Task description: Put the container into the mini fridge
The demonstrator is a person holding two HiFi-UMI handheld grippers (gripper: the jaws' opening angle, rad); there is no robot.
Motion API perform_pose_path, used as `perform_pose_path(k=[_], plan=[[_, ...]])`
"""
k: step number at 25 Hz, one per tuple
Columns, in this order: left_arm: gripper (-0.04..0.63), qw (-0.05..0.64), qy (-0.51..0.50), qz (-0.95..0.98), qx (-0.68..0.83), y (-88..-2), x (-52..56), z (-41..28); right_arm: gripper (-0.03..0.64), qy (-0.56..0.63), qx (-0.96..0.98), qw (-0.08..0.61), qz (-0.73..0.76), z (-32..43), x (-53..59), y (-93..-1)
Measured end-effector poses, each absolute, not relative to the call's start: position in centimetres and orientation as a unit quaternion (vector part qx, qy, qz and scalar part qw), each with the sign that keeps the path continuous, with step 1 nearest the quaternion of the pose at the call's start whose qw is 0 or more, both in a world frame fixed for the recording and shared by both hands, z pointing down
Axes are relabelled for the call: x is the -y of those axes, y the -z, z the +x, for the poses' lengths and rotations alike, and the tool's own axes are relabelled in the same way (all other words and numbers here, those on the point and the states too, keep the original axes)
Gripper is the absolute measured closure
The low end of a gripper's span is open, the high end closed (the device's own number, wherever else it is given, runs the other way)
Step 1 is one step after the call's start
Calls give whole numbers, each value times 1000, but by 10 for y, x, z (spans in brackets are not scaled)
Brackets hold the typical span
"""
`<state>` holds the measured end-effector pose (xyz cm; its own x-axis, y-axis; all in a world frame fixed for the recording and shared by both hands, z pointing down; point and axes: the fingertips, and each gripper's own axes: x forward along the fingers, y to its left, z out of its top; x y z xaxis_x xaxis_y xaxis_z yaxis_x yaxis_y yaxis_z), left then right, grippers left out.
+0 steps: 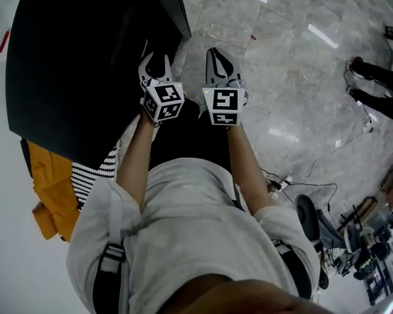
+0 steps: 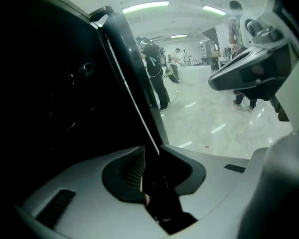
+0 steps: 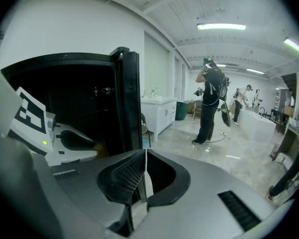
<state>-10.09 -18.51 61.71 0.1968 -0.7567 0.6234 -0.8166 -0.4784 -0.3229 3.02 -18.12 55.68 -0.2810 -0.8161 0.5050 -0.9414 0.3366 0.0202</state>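
Holding in the right gripper: nothing; its jaws were pressed together, pad to pad.
Left gripper: jaws were partly apart, with a narrow dark gap between the pads. The door edge ran down in line with that gap, but I could not tell whether the pads touched it.
Mini fridge: it was black and stood just ahead on my left. Its cavity looked open and dark, with the door seen edge-on beside the left gripper.
Container: I found it in no view. Neither gripper carried it, and the fridge interior was too dark to read.
Step in hand: I judged this to be door handling rather than carrying.
Next move: if the container was already inside, I needed the left pads square on the door edge to swing it shut. Otherwise the container had to be fetched first.
Beyond: pale floor, with people standing well apart.
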Motion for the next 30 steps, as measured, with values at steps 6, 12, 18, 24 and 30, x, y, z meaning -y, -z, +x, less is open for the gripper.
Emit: perform_pose_path(k=[6,12,18,24,30], plan=[[526,40,-330,797,505,-573,164,-72,577,-125,797,197,557,40,171,-510],[566,64,-271,783,555,-526,131,-52,577,-92,824,178,530,46,151,-467],[574,120,-206,774,587,-475,97,-6,577,-69,850,152,500,72,114,-428],[574,105,-179,771,602,-442,70,27,577,-59,855,126,500,106,88,-400],[575,74,-139,772,615,-399,38,63,577,-28,860,74,504,144,65,-359]])
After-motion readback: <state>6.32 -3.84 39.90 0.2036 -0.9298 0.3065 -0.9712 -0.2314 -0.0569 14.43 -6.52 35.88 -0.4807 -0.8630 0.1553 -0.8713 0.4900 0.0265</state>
